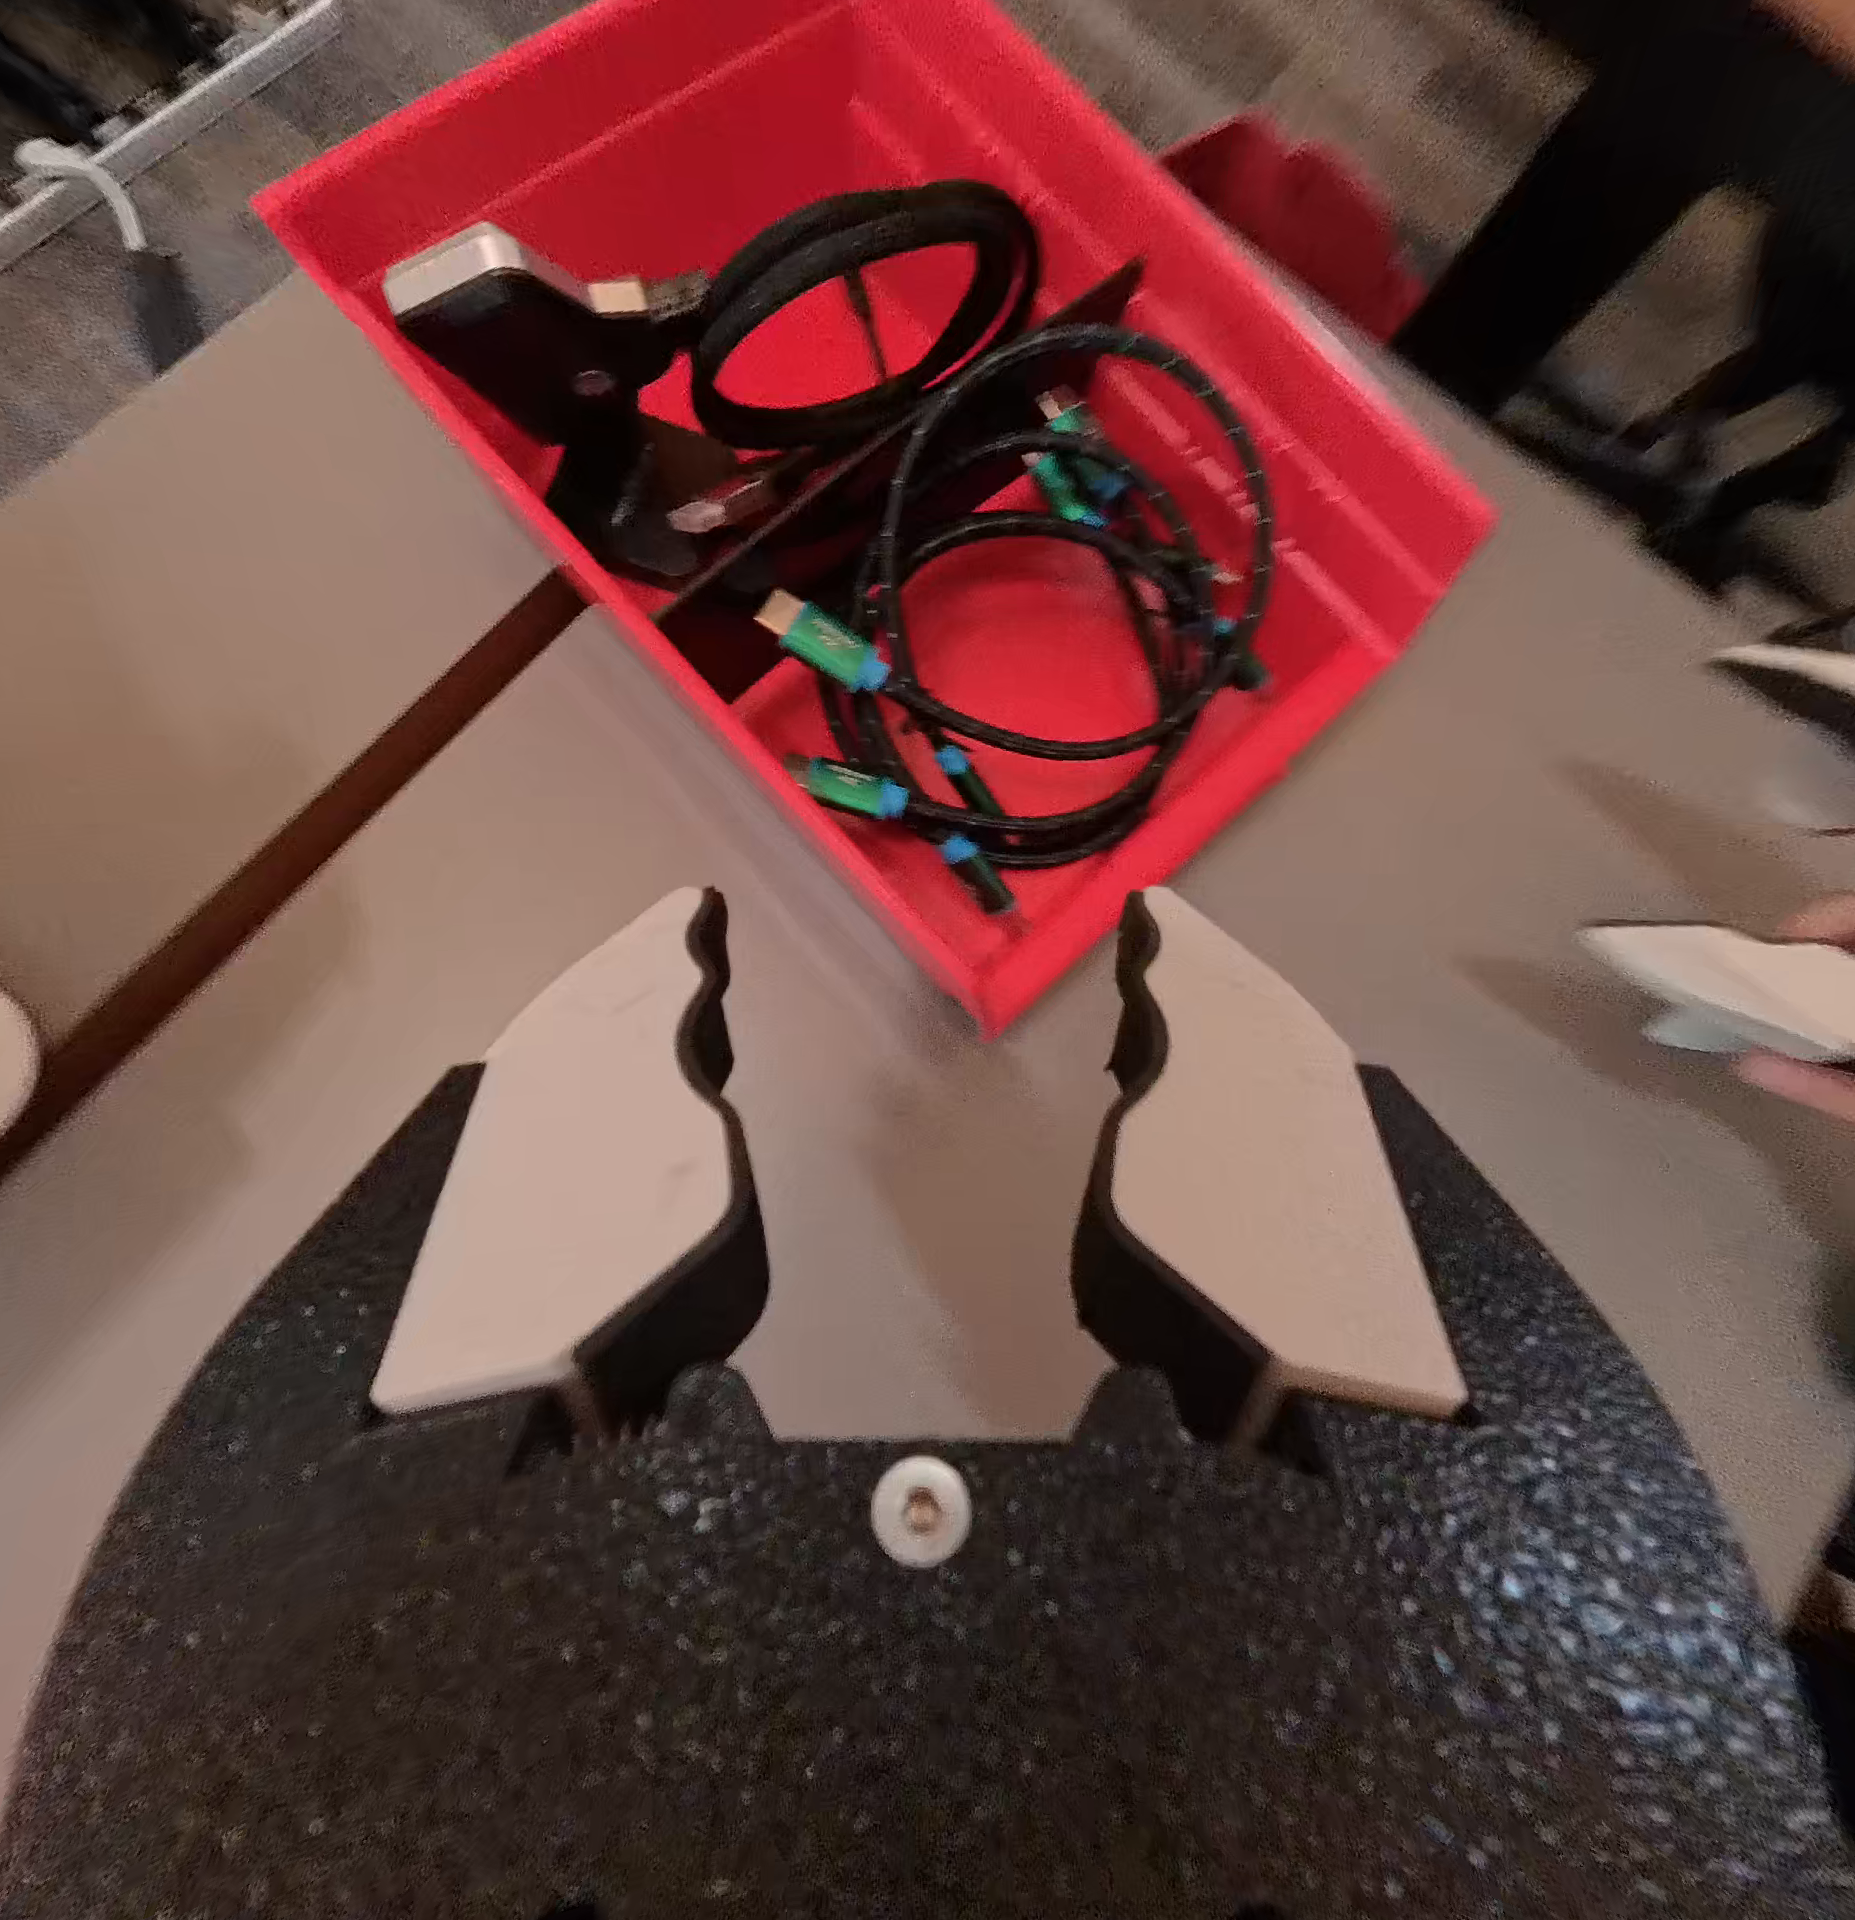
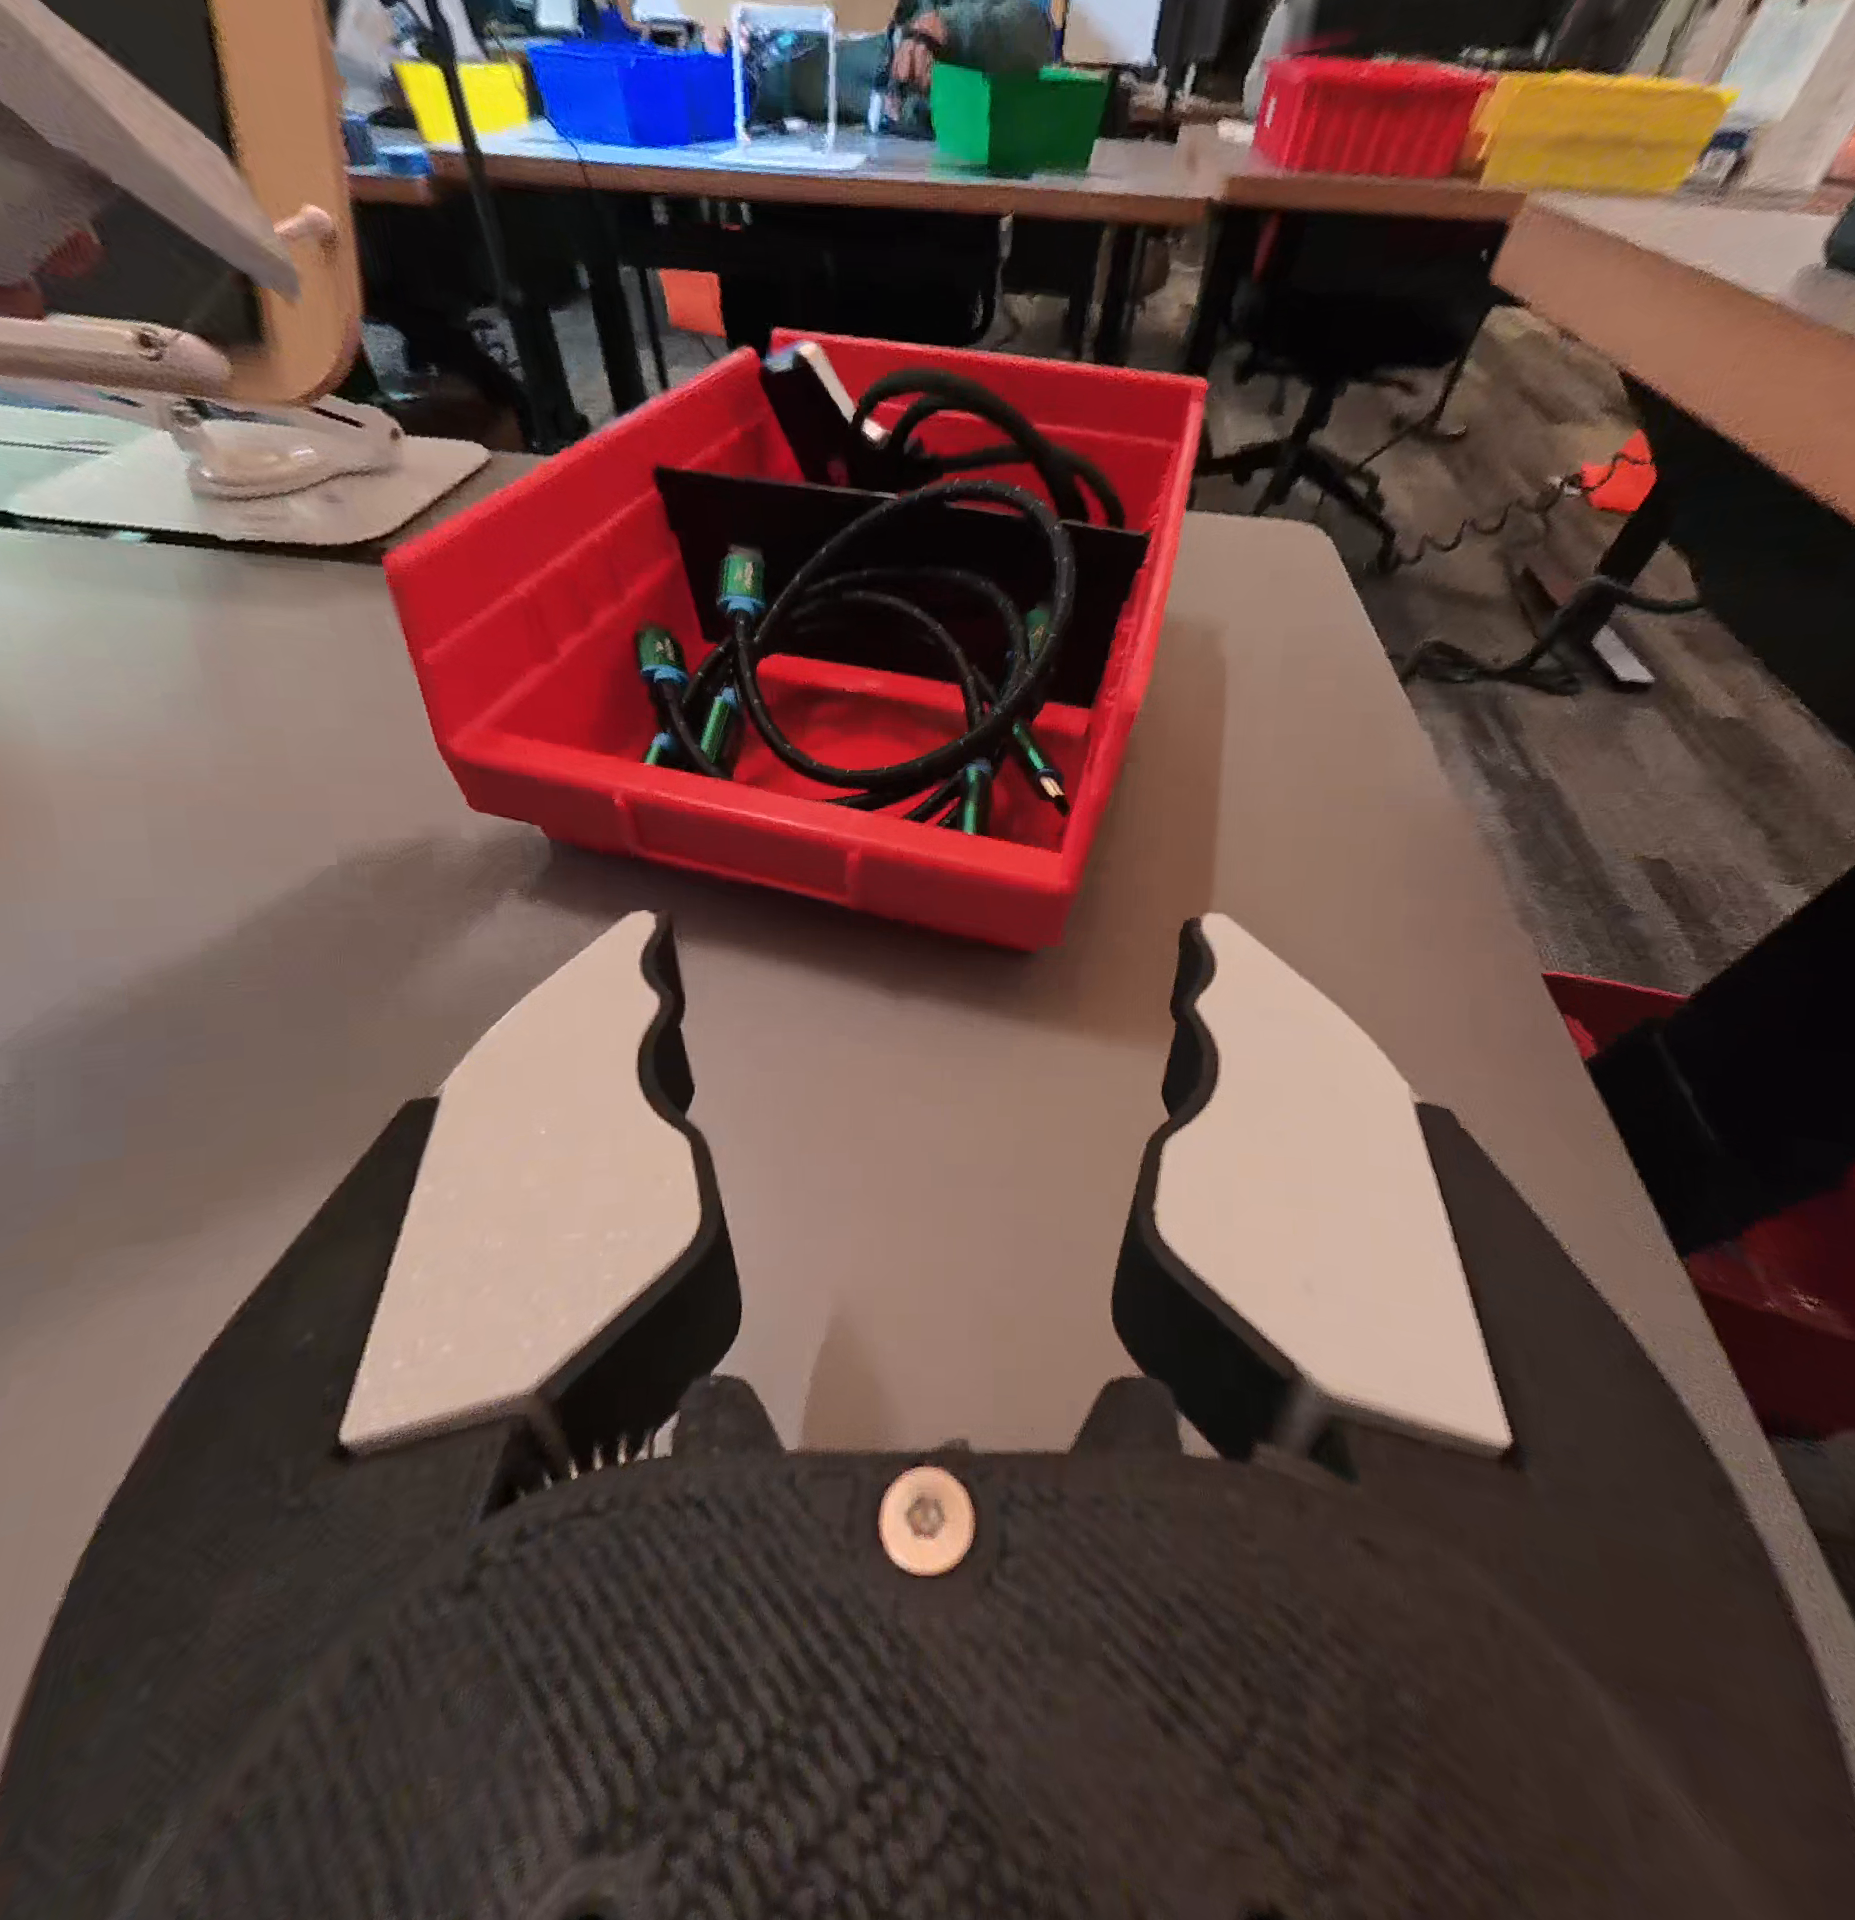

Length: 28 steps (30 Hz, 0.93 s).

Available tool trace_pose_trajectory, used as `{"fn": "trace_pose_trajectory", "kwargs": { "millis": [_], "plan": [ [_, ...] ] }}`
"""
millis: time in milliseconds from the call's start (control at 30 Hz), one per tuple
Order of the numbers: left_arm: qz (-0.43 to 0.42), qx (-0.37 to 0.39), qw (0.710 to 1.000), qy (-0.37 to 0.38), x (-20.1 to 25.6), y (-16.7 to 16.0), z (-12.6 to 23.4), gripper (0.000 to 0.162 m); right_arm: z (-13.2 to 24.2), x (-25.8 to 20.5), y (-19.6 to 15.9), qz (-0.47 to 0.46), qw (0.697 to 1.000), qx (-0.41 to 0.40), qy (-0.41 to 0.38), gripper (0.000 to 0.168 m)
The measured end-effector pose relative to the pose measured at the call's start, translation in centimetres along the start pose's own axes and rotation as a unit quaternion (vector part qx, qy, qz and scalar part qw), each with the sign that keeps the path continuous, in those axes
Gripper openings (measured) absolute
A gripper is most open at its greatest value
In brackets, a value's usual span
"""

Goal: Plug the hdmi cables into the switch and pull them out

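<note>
My left gripper (image 1: pixel 923 914) and right gripper (image 2: pixel 928 935) hover spread wide, empty, lower frame, over grey table (image 2: pixel 227 727). Mid-frame: red bin (image 2: pixel 798 852); hdmi cables (image 2: pixel 881 665) coiled in near compartment, switch (image 2: pixel 814 400) behind black divider (image 2: pixel 1099 613).

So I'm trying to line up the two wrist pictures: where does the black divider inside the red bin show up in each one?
Left wrist view: the black divider runs diagonally across the red bin, upper middle, partly under cable loops.
Right wrist view: the black divider stands upright across the red bin, centre of the picture, behind the green-ended cables.
Shared landmark: the silver-edged switch, in the compartment beyond the divider.
</note>
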<state>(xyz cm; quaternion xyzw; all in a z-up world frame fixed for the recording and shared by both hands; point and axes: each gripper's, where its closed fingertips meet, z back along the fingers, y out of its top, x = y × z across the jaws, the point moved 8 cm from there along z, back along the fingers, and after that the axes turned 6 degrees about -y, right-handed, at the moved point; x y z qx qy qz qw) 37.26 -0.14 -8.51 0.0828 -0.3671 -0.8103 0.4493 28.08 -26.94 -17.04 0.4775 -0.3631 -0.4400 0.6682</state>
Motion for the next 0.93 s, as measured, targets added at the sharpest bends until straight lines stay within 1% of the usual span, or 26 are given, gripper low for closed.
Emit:
{"fn": "trace_pose_trajectory", "kwargs": {
  "millis": [33,100,167,200,267,300,333,367,433,467,600,700,800,933],
  "plan": [
    [-0.005,-0.02,1.0,0.02,-0.4,0.6,-1.1,0.071,0.1,0.6,0.1,-0.006,1.0,-0.005,-0.009,0.091],
    [0.012,-0.054,0.998,0.035,-1.0,1.5,-3.4,0.07,0.5,1.5,0.5,-0.018,1.0,0.011,-0.015,0.091],
    [0.036,-0.096,0.994,0.031,-1.5,1.9,-5.7,0.059,1.0,2.0,1.0,-0.027,0.999,0.033,-0.01,0.09],
    [0.037,-0.126,0.991,0.038,-1.7,1.9,-6.8,0.053,1.2,2.1,1.1,-0.028,0.999,0.04,-0.003,0.087],
    [0.013,-0.185,0.979,0.088,-2.4,1.5,-8.9,0.049,1.2,2.3,0.9,-0.032,0.999,0.04,0.01,0.084],
    [0.003,-0.204,0.973,0.106,-2.7,1.3,-9.9,0.056,1.2,2.4,0.7,-0.034,0.999,0.033,0.014,0.083],
    [-0.001,-0.215,0.969,0.125,-3.0,1.2,-10.7,0.052,1.2,2.4,0.6,-0.033,0.999,0.028,0.018,0.082],
    [-0.006,-0.218,0.963,0.158,-3.5,1.1,-11.2,0.046,1.2,2.5,0.6,-0.031,0.999,0.025,0.021,0.081],
    [-0.005,-0.199,0.954,0.223,-4.6,1.2,-11.3,0.023,1.4,2.7,0.6,-0.033,0.999,0.026,0.018,0.08],
    [0.004,-0.189,0.957,0.22,-4.9,1.2,-11.1,0.017,1.5,2.8,0.7,-0.035,0.999,0.029,0.018,0.08],
    [0.026,-0.174,0.972,0.154,-5.3,-0.3,-9.4,0.009,2.2,3.0,0.8,-0.04,0.998,0.037,0.016,0.077],
    [0.054,-0.139,0.982,0.113,-5.1,-3.2,-6.9,0.006,2.7,3.2,0.7,-0.035,0.999,0.033,0.013,0.076],
    [0.045,-0.123,0.986,0.098,-4.9,-8.0,-2.7,0.006,3.5,2.8,1.1,-0.024,0.999,0.035,0.022,0.076],
    [0.036,-0.116,0.988,0.09,-4.3,-16.1,4.6,0.005,4.2,0.3,1.7,0.005,0.998,0.04,0.054,0.07]
  ]
}}
